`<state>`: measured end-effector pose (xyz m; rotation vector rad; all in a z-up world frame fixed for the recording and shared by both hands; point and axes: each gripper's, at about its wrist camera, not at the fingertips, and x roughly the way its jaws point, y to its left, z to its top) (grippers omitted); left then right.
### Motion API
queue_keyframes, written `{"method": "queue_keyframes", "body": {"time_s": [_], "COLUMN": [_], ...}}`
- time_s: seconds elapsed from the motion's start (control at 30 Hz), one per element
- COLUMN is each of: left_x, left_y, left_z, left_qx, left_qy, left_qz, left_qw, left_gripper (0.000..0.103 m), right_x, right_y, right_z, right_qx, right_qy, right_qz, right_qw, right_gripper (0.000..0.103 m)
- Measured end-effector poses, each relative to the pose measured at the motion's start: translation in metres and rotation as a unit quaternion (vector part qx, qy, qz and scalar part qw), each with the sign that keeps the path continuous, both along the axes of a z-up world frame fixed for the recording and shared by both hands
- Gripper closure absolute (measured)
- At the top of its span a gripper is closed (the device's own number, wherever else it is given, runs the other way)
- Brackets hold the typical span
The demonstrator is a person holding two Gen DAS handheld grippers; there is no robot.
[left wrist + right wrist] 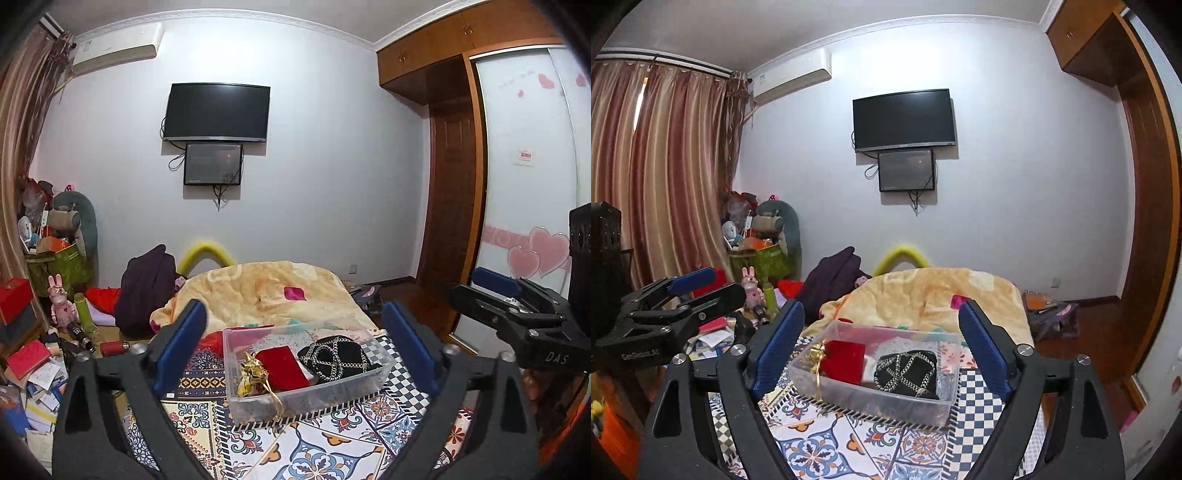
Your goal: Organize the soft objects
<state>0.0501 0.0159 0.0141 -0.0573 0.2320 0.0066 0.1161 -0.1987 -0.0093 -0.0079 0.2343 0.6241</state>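
The clear, slightly cloudy plastic bin (308,391) looks smooth and hard. Inside, a red velvety cloth pouch (282,369) is matt, the crinkly gold foil bag (251,371) is shiny, and the black cloth bag with metal chains (334,356) glints. The fuzzy yellow fleece blanket (266,288) looks soft, and the patterned bed sheet (325,450) is flat and matt.
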Motion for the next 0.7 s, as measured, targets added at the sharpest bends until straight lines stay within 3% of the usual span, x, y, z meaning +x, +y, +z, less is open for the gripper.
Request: {"method": "queue_keyframes", "body": {"time_s": [0.27,0.7], "left_x": [-0.001,-0.003], "left_y": [0.0,-0.001], "left_z": [-0.004,-0.006], "left_qx": [0.0,-0.002], "left_qy": [0.006,0.005], "left_qz": [0.0,-0.003], "left_qw": [1.0,1.0], "left_gripper": [0.001,0.001], "right_x": [-0.003,-0.006], "right_y": [-0.005,-0.011], "right_z": [-0.003,-0.002], "right_qx": [0.008,0.014], "right_qy": [0.002,0.002], "right_qz": [-0.004,-0.009], "right_qw": [1.0,1.0], "right_gripper": [0.002,0.0]}}
